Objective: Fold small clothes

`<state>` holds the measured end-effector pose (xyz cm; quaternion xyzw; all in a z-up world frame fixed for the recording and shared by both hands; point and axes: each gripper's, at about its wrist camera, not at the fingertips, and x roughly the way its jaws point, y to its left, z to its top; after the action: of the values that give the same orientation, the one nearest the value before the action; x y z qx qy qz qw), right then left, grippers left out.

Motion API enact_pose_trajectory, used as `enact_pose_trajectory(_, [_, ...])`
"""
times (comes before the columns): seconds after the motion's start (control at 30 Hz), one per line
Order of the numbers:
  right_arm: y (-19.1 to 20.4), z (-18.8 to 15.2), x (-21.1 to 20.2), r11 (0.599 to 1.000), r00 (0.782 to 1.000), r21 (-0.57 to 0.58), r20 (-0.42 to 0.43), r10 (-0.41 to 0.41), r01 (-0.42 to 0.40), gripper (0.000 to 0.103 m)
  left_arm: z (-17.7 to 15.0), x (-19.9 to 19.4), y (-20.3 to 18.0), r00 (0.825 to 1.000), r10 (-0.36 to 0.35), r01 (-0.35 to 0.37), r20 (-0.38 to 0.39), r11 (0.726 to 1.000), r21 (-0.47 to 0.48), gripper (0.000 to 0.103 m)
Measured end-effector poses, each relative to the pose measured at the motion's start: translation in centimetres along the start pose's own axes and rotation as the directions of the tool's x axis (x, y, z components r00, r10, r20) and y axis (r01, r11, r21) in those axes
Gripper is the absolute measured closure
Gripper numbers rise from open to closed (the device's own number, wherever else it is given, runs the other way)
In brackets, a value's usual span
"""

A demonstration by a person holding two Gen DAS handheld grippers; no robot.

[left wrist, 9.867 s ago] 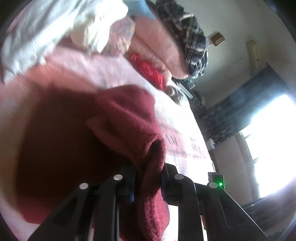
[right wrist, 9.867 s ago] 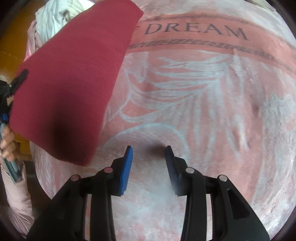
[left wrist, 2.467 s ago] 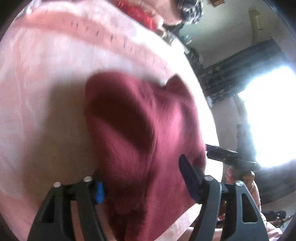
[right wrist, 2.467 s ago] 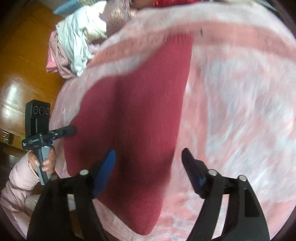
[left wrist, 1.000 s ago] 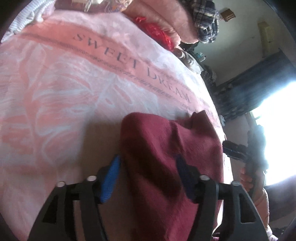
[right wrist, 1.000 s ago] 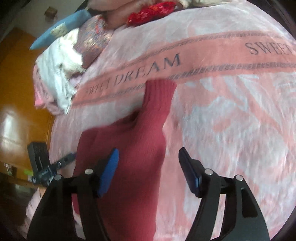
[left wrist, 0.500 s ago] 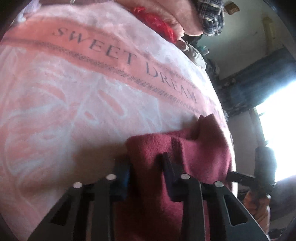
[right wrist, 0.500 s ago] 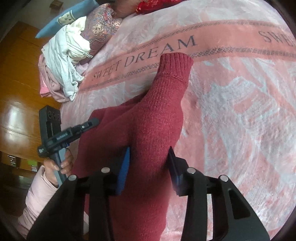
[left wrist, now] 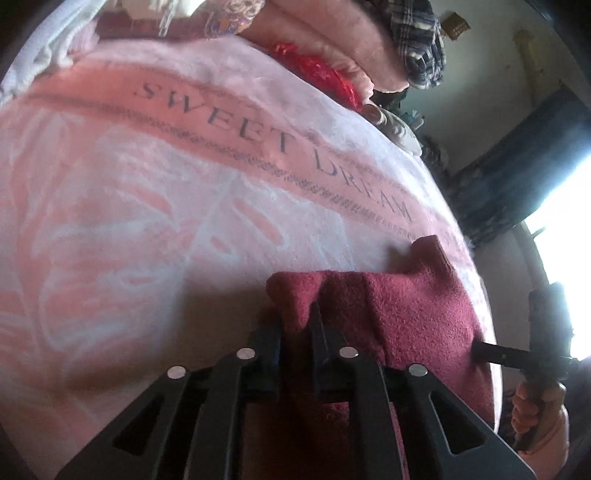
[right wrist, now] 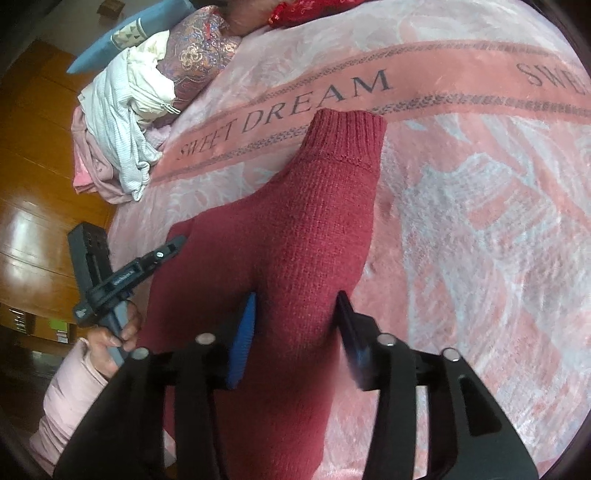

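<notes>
A dark-red knitted sweater (right wrist: pixel 295 236) lies on the pink fleece blanket (left wrist: pixel 147 206) w/ pale leaf pattern that covers the bed, near the bed's front edge where the person stands; its ribbed cuffed end (right wrist: pixel 347 129) reaches up to the salmon band lettered "SWEET DREAM" (right wrist: pixel 317 99). Left tongs (left wrist: pixel 297 325) have just been closing & are now clenched on a raised fold of the red knit at the sweater's left edge, fabric pinched up into a small peak between the black fingers (left wrist: pixel 321 332). In the right wrist view the same left tongs (right wrist: pixel 173 245) show at the sweater's side, carried by a hand (right wrist: pixel 114 332) in a pale pink padded sleeve (right wrist: pixel 70 391). Right tongs (right wrist: pixel 295 317) straddle a ridge of the sweater lower down: the jaws have just been opening, blue pad (right wrist: pixel 242 339) on one side, dark finger on the other, knit between them; the pads look about level w/ the cloth & whether they press it I can't tell. From the left wrist view the right tongs (left wrist: pixel 484 349) poke in at the sweater's right edge, held by the other hand (left wrist: pixel 535 410). At the bed's far left corner sits a heap of white & pink clothes (right wrist: pixel 118 133) by a floral cushion (right wrist: pixel 199 48) & a blue pillow (right wrist: pixel 122 35). Along the far edge: red patterned cloth (left wrist: pixel 314 70), and a dark plaid garment (left wrist: pixel 421 40) on a pink bundle.
</notes>
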<state>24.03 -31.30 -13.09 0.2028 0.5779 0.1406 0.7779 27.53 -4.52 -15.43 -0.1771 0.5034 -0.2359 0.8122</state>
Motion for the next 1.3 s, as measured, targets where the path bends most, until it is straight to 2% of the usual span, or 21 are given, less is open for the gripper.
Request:
enact_pose_trajectory(0.07, [-0.1, -0.3, -0.8, 1.0, 1.0, 0.02, 0.006, 0.009, -0.009, 0.047, 0.1, -0.7, -0.1, 0.999, 0.031, -0.031, -0.017, 0.999, -0.017, 0.061])
enact_pose_trajectory(0.17, [0.2, -1.6, -2.0, 1.0, 1.0, 0.015, -0.015, -0.007, 0.007, 0.046, -0.6, -3.1, 0.4, 0.999, 0.045, -0.046, -0.016, 0.995, -0.083, 0.056])
enact_pose_trajectory(0.23, [0.5, -3.4, -3.0, 1.0, 1.0, -0.001, -0.028, -0.005, 0.005, 0.044, -2.3, -4.9, 0.6, 0.997, 0.062, -0.067, -0.052, 0.992, -0.11, 0.054])
enact_pose_trajectory(0.27, [0.4, -4.2, -3.4, 1.0, 0.999, -0.005, -0.034, -0.007, 0.007, 0.044, -3.3, -5.8, 0.5, 0.997, 0.048, -0.054, -0.058, 0.992, -0.117, 0.052])
enact_pose_trajectory(0.47, [0.3, -9.5, -3.6, 0.998, 0.992, -0.02, -0.114, -0.061, 0.059, 0.04, -9.3, -8.3, -2.2, 0.993, 0.04, -0.046, -0.111, 0.998, -0.045, 0.038])
enact_pose_trajectory(0.57, [0.0, -11.7, -2.8, 0.998, 0.986, -0.011, -0.158, -0.058, 0.057, 0.041, -11.5, -8.1, -3.7, 0.987, 0.082, -0.081, -0.137, 0.997, 0.017, 0.036])
enact_pose_trajectory(0.6, [-0.1, -12.6, -2.5, 0.999, 0.985, 0.0, -0.167, -0.045, 0.046, 0.047, -12.3, -7.8, -4.0, 0.984, 0.104, -0.1, -0.143, 0.994, 0.038, 0.037])
enact_pose_trajectory(0.63, [-0.3, -13.4, -2.1, 0.999, 0.983, 0.01, -0.18, -0.033, 0.035, 0.058, -12.8, -7.6, -4.1, 0.982, 0.118, -0.113, -0.146, 0.992, 0.048, 0.041])
enact_pose_trajectory(0.67, [-0.5, -13.9, -1.8, 1.0, 0.981, 0.016, -0.19, -0.022, 0.026, 0.066, -13.3, -7.2, -4.0, 0.978, 0.136, -0.128, -0.159, 0.99, 0.061, 0.047])
enact_pose_trajectory(0.7, [-0.9, -14.6, -1.3, 0.999, 0.982, 0.033, -0.19, -0.004, 0.01, 0.074, -13.8, -6.6, -3.9, 0.973, 0.149, -0.139, -0.177, 0.988, 0.071, 0.048])
enact_pose_trajectory(0.77, [-1.3, -15.5, -0.5, 0.999, 0.983, 0.019, -0.18, -0.028, 0.032, 0.078, -14.7, -5.8, -3.3, 0.97, 0.159, -0.148, -0.184, 0.986, 0.072, 0.048])
enact_pose_trajectory(0.87, [-1.8, -15.7, 0.1, 0.999, 0.985, 0.03, -0.17, -0.014, 0.02, 0.078, -15.3, -5.0, -3.1, 0.97, 0.177, -0.162, -0.165, 0.982, 0.101, 0.048])
enact_pose_trajectory(0.97, [-1.7, -15.5, -0.7, 0.999, 0.986, 0.031, -0.164, -0.005, 0.011, 0.071, -15.2, -5.4, -3.5, 0.967, 0.196, -0.182, -0.165, 0.979, 0.096, 0.048])
enact_pose_trajectory(1.0, [-1.4, -15.6, -1.4, 0.999, 0.988, 0.026, -0.156, -0.022, 0.027, 0.062, -15.2, -5.8, -3.7, 0.966, 0.198, -0.186, -0.165, 0.979, 0.087, 0.048])
enact_pose_trajectory(1.03, [-0.9, -15.6, -2.5, 0.999, 0.989, 0.007, -0.141, -0.045, 0.047, 0.056, -15.1, -6.5, -3.9, 0.965, 0.203, -0.195, -0.164, 0.979, 0.067, 0.048])
enact_pose_trajectory(1.1, [1.1, -16.0, -5.5, 0.991, 0.991, -0.095, -0.084, -0.1, 0.091, 0.055, -15.2, -8.4, -4.7, 0.965, 0.217, -0.216, -0.15, 0.976, 0.027, 0.043])
enact_pose_trajectory(1.17, [2.3, -16.2, -7.7, 0.98, 0.988, -0.135, -0.042, -0.152, 0.145, 0.042, -15.5, -10.6, -5.9, 0.968, 0.225, -0.225, -0.109, 0.974, 0.017, 0.023])
enact_pose_trajectory(1.23, [3.7, -16.8, -10.0, 0.97, 0.982, -0.153, -0.012, -0.191, 0.187, 0.03, -15.9, -13.3, -7.7, 0.965, 0.258, -0.257, -0.045, 0.966, 0.025, 0.011])
enact_pose_trajectory(1.3, [5.0, -17.7, -11.6, 0.958, 0.97, -0.153, 0.005, -0.244, 0.242, 0.025, -16.3, -15.8, -9.8, 0.969, 0.247, -0.247, -0.005, 0.968, 0.036, 0.004])
